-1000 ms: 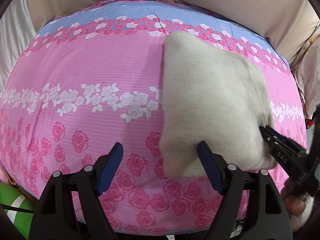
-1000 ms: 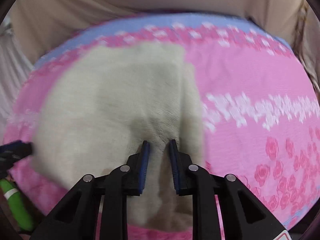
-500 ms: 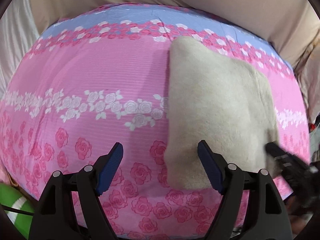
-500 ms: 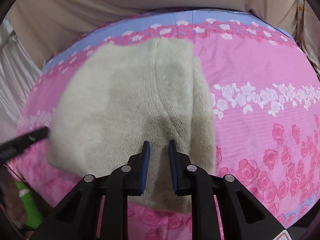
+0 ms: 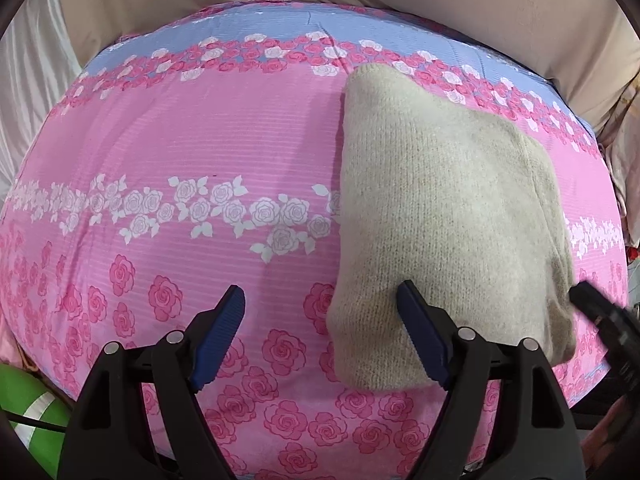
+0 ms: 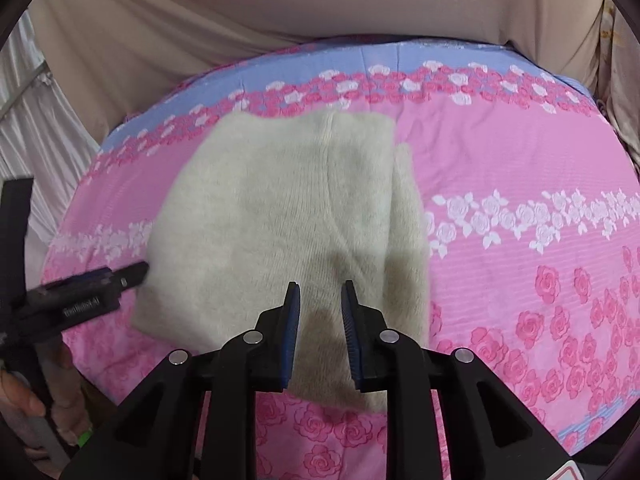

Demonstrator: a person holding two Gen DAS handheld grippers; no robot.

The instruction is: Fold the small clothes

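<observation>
Two grippers, neither holding anything. Cream fuzzy knitted garment (image 5: 444, 216), folded into a thick rectangular pad, lies flat on the pink rose-print bed cover (image 5: 200, 152), toward its right half in the left wrist view.

Left gripper (image 5: 320, 308): jaws spread wide, right finger over the pad's near-left corner, left finger over bare cover. Right gripper (image 6: 320, 300): jaws have just been opening, now a narrow gap, only the pad's fuzz behind them, nothing pinched.

Step in hand looks like letting go after a fold. To do it well: finish opening before lifting, pull straight up so the nap doesn't drag the top layer, then press or smooth the near edge (it bulges a bit).

Views differ:
- Right wrist view shows a narrower under-layer sticking out along the pad's right edge, so the layers aren't flush; worth squaring.
- Left wrist view shows the pad's clean left fold line and a green object (image 5: 28, 412) at the bottom left, partly hidden.
</observation>
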